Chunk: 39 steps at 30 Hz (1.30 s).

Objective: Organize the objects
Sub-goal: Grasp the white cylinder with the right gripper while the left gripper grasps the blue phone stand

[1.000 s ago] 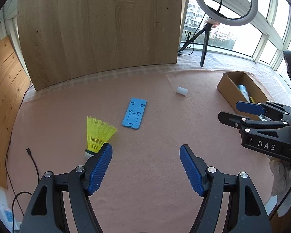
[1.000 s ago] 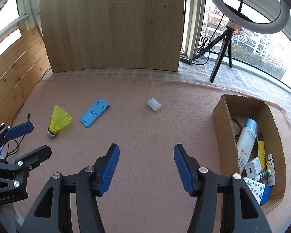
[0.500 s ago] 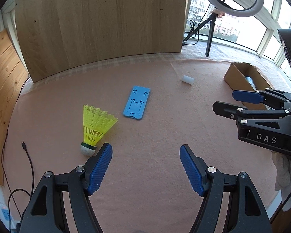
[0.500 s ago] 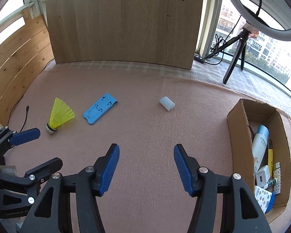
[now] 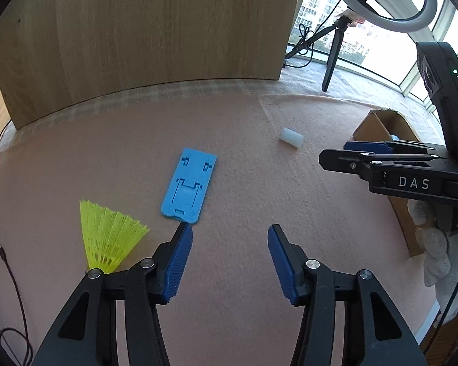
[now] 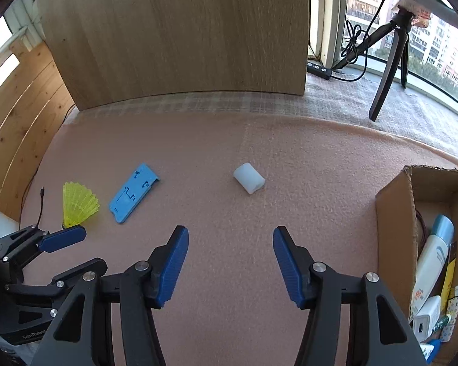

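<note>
Both grippers have advanced over the pink mat since the earlier frames. The left gripper (image 5: pixel 229 238) now sits lower and closer in: the blue phone stand (image 5: pixel 188 189) lies just ahead of its left finger tip, where a second ago it was well ahead. The yellow shuttlecock (image 5: pixel 107 241) has slid to the left of and slightly behind that finger; its cork end is now hidden behind the finger linkage. The right gripper (image 6: pixel 230 238) has likewise closed on the white cylinder (image 6: pixel 248 178), which now lies ahead of it, near its centreline and still clearly apart from the tips.

Jaws of both grippers stand wide apart, nothing between them. No object is touched yet.

The cardboard box (image 6: pixel 394 213) lies to the right of the right gripper and already holds a white-and-blue bottle (image 6: pixel 433 259), a charger and other small items. Three loose objects remain on the mat, so the task reads as partly done.

Judgement: the left looks lined up for the phone stand, though the stand sits off-centre toward the left finger, so a shift to the left seems needed before closing. The stand lies flat; an edge grip may be awkward. The fisheye distortion makes the remaining gap hard to judge; possibly smaller than it appears.
</note>
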Available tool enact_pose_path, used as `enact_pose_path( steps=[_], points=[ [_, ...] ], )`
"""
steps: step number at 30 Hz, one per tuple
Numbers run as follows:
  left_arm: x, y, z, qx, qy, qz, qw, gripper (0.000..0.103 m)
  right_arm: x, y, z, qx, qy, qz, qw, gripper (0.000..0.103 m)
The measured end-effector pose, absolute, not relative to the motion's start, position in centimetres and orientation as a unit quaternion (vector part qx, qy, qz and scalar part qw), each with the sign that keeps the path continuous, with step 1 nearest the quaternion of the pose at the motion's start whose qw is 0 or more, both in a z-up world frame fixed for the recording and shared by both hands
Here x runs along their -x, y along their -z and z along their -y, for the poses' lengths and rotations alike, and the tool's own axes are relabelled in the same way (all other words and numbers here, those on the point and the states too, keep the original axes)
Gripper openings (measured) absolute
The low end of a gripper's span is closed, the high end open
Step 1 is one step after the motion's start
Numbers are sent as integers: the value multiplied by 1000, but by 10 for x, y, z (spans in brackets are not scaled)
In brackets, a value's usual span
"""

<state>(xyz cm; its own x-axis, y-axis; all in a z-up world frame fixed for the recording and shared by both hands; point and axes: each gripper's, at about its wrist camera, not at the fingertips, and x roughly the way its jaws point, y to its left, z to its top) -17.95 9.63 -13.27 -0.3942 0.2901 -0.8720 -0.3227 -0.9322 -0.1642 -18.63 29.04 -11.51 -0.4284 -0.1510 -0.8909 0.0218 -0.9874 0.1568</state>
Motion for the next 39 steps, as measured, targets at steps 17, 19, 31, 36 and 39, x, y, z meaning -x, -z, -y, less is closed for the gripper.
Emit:
enact_pose_path(
  steps=[17, 19, 31, 36, 39],
  points=[
    [269, 154, -102, 542, -825, -33, 155, 63, 260, 155, -319, -563, 813, 131, 70, 44],
    [272, 159, -103, 548, -822, -32, 154, 66, 262, 159, -318, -563, 814, 125, 64, 44],
    [266, 178, -109, 567, -804, -56, 173, 57, 261, 163, -295, -570, 817, 52, 63, 19],
    [253, 177, -107, 573, -797, -21, 189, 39, 251, 160, -301, -557, 828, 44, 57, 13],
    [233, 178, -114, 574, -796, -27, 190, 39, 240, 157, -302, -551, 832, 46, 56, 10]
  ],
)
